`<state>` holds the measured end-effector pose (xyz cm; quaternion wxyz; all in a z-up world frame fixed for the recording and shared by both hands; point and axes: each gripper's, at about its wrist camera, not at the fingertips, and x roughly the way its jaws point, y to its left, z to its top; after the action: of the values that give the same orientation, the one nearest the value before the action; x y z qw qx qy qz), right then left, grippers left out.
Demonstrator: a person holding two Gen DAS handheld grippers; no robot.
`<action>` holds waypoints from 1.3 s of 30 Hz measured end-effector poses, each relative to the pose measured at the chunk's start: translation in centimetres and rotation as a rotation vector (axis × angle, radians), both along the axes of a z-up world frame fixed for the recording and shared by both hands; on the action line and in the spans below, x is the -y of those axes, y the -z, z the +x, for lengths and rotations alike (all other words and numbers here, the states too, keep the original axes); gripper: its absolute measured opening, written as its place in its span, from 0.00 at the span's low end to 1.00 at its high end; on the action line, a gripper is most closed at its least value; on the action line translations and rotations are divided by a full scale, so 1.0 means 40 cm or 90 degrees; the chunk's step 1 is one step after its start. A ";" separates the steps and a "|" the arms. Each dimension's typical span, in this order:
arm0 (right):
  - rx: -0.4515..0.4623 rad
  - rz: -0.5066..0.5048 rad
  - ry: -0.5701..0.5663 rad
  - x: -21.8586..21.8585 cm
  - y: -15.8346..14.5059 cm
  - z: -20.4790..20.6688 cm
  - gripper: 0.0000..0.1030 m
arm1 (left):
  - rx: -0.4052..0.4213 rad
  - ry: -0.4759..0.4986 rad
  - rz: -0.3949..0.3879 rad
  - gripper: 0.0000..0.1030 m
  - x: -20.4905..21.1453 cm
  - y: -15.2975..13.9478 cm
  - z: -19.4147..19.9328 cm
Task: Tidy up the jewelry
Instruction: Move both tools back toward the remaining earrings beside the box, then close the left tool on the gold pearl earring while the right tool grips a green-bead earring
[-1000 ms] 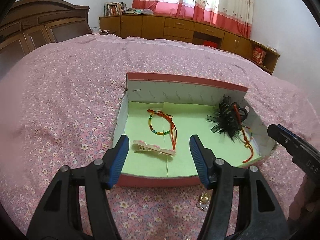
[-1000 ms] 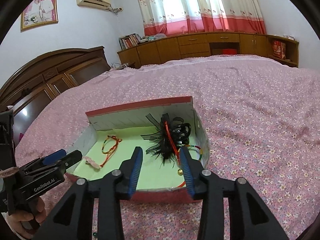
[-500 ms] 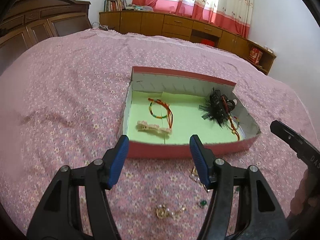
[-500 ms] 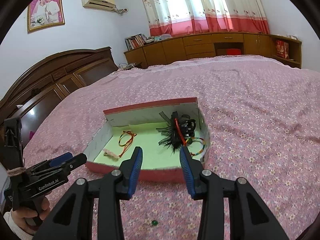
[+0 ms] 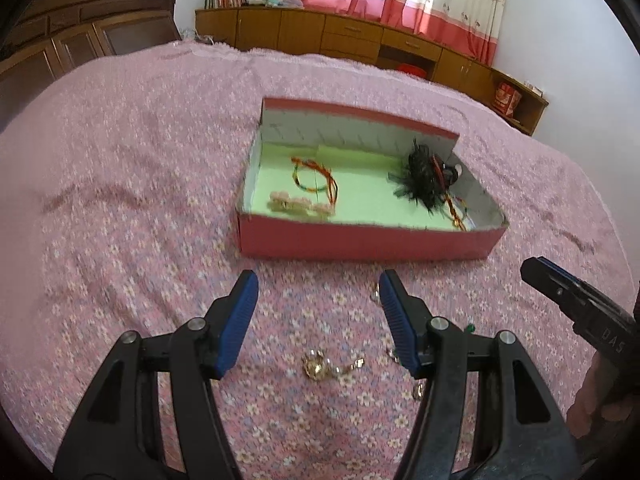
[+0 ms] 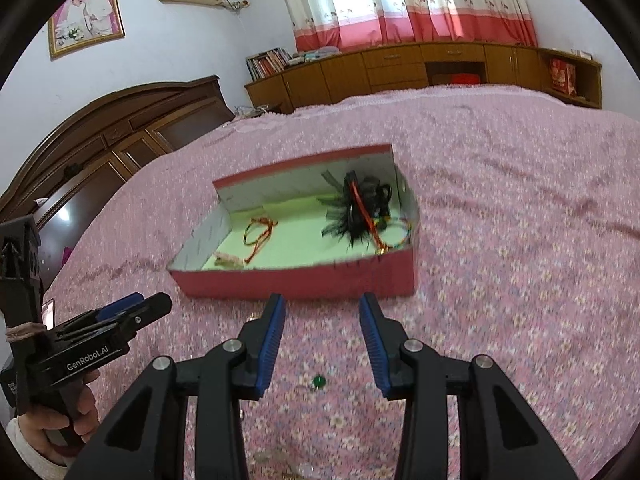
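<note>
A red box [image 5: 360,244] [image 6: 304,280] with a green floor sits on the pink floral bedspread. Inside lie a pink hair clip [image 5: 298,204], a red and green cord bracelet [image 5: 316,178] [image 6: 260,232] and a black feathery hair piece [image 5: 424,176] [image 6: 356,210]. Loose on the bedspread in front of the box are a gold piece [image 5: 320,366] and a small green bead [image 6: 319,381]. My left gripper [image 5: 316,312] is open above the bedspread, the gold piece just below its fingers. My right gripper [image 6: 322,336] is open too, the green bead between its jaws lower down.
More small metal pieces [image 5: 376,294] lie on the bedspread by the left gripper's right finger. A person's hand [image 6: 52,420] holds the left gripper at the left edge. A wooden headboard [image 6: 100,140] and low cabinets [image 6: 420,68] stand beyond the bed.
Both grippers have drawn back from the box, which now looks smaller and farther away. The loose gold piece and green bead have come into view on the bedspread. Jaw widths are unchanged.
</note>
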<state>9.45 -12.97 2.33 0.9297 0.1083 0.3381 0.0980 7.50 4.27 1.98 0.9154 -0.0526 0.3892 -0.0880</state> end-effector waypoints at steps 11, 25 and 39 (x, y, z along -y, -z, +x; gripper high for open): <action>-0.057 -0.001 -0.017 -0.021 0.063 -0.017 0.40 | -0.050 0.019 0.004 0.54 0.017 0.067 -0.025; -0.136 -0.001 -0.033 -0.033 0.139 -0.010 0.40 | -0.086 0.004 -0.011 0.52 0.004 0.123 -0.036; -0.145 -0.011 -0.032 -0.045 0.171 0.010 0.35 | -0.090 -0.019 -0.013 0.36 0.002 0.153 -0.033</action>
<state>9.83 -11.16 -4.51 0.8836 0.1020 0.4447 0.1053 6.16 4.19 -4.13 0.8864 -0.0735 0.4509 -0.0744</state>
